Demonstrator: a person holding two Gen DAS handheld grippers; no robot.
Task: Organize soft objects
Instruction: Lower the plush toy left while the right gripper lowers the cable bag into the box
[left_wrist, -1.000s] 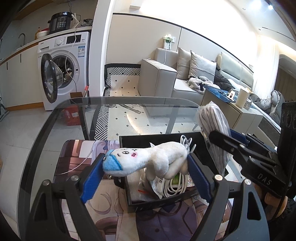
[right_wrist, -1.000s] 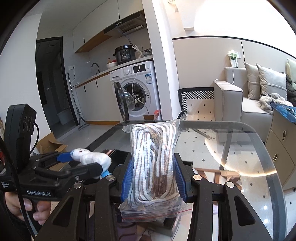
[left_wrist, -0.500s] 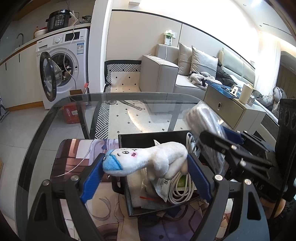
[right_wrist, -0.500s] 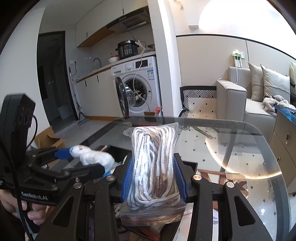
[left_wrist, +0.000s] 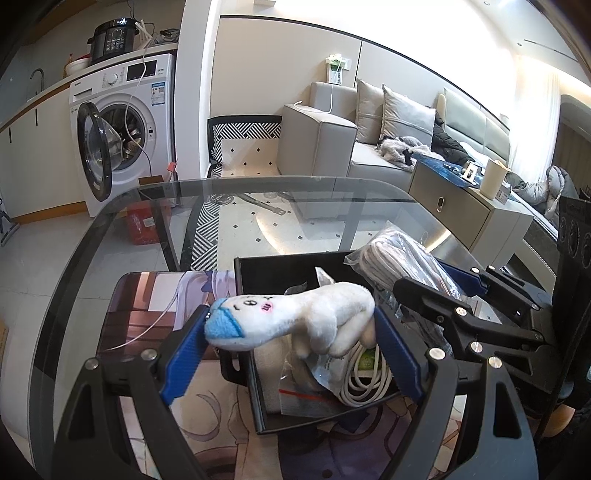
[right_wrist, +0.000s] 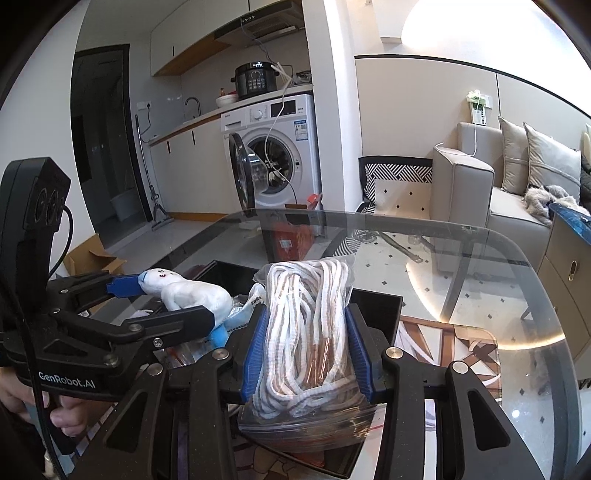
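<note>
Over the black tray (left_wrist: 258, 387), left tongs (left_wrist: 291, 334) clamp a plush toy (left_wrist: 295, 317); right tongs (right_wrist: 304, 349) clamp bagged rope (right_wrist: 306, 332)

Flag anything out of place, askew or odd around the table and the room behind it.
The white front-loading washing machine stands with its round door swung open and a thin white cable hanging into the drum. On the glass table, the black rectangular box holds loosely heaped bags and a white cord, untidy but not spilled.

Fuzzy plush toy (left_wrist: 295, 317); glossy glass table (left_wrist: 332, 199).
</note>
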